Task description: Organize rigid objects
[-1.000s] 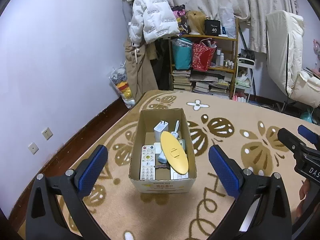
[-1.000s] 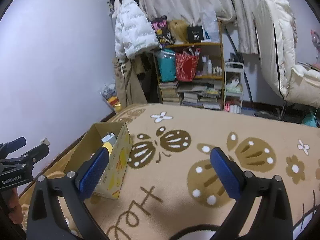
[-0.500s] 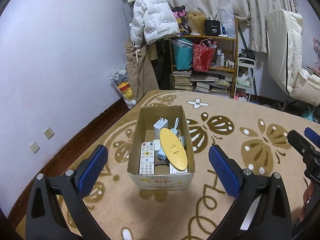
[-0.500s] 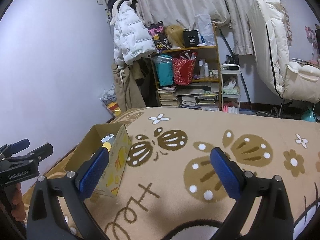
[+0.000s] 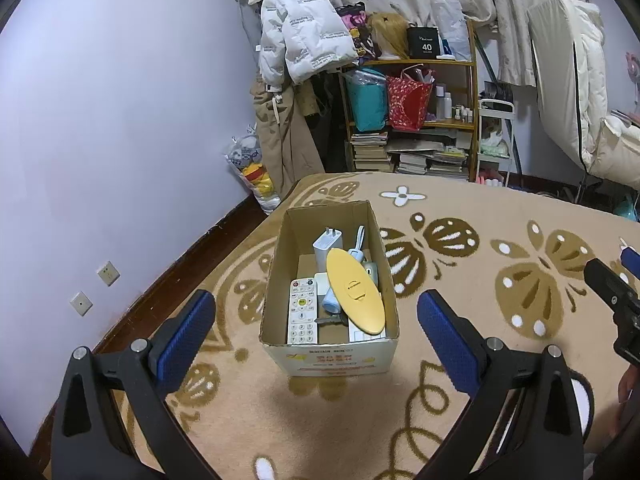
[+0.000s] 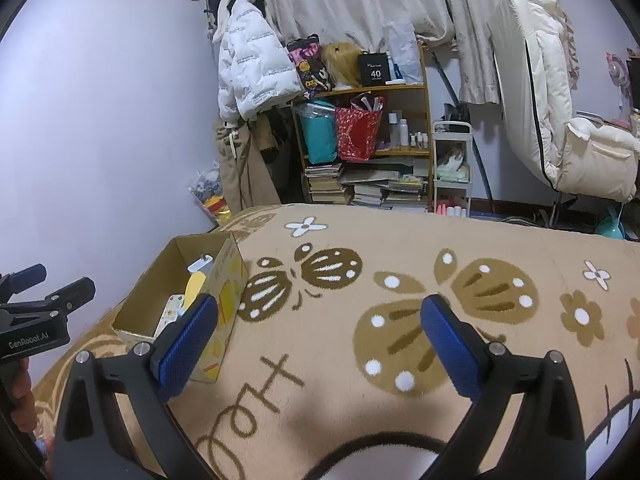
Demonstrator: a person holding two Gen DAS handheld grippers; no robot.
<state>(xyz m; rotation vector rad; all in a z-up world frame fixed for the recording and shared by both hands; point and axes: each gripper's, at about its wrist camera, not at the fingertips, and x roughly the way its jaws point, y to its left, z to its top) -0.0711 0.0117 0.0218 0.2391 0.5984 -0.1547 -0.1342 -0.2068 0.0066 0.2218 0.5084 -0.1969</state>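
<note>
- Left tongs (image 5: 316, 320) are seen released, nothing gripped, held above the near side of the cardboard box (image 5: 332, 354), pads spread to either side of it.
- The cardboard box is set on the patterned rug (image 5: 460, 280), open top, long axis running away from the left camera toward the bookshelf (image 5: 412, 120).
- In the box's left half a white remote (image 5: 303, 311) is laid flat, long axis along the box length, top end pointing to the far wall of the box.
- A white charger (image 5: 326, 245) is stood at the far end of the box, prongs up.
- A yellow oval case (image 5: 354, 291) is laid on top in the right half, tilted, long axis roughly along the box, slightly diagonal.
- Right tongs (image 6: 318, 338) are released, empty, to the right of the box over bare rug.
- No loose rigid items are visible on the rug near the box; the task is judged nearly or fully done, only a final check left.
</note>
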